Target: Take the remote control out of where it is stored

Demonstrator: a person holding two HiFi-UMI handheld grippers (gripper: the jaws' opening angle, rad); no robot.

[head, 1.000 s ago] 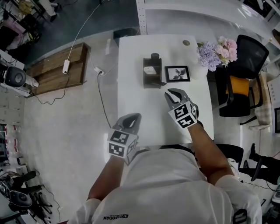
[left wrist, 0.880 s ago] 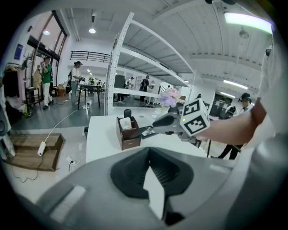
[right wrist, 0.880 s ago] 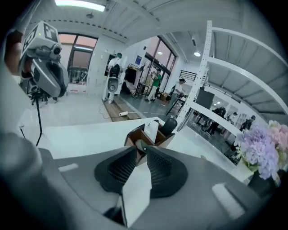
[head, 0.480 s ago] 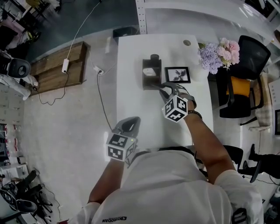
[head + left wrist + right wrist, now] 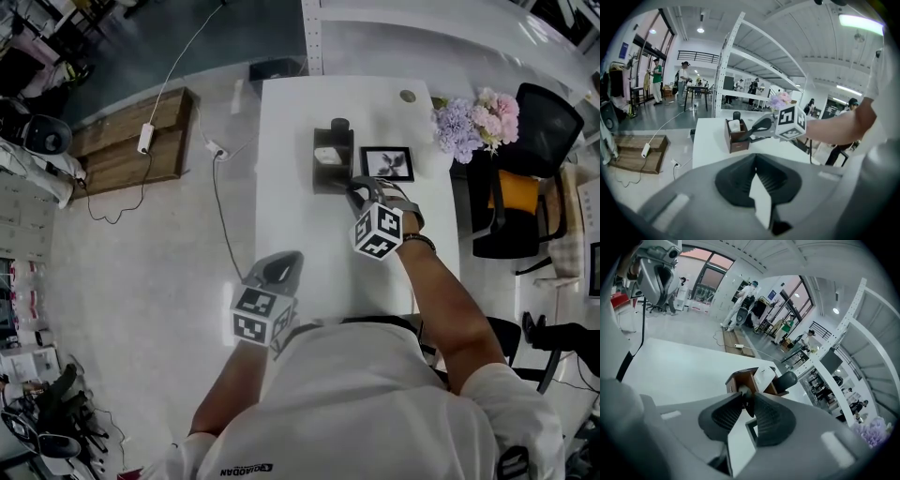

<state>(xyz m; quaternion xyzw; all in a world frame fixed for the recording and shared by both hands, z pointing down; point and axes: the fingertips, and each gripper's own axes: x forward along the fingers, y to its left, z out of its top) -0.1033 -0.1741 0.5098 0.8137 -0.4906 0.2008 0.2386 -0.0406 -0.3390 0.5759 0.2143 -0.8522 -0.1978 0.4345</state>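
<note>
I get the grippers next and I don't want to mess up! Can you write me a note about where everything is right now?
Left gripper: shut, empty, held by the table's near-left corner.
Right gripper: at the wooden box's near end, jaws closing. Something small and dark sits between the tips; grip unclear.
White remote: standing in the box.
Done: the reach to the box.
Left: grab the remote and lift it out.

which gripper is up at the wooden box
The right gripper: its tips reach the wooden box, jaws closing with a dark thin thing between them. The left gripper hangs by the table's near left corner.
</note>
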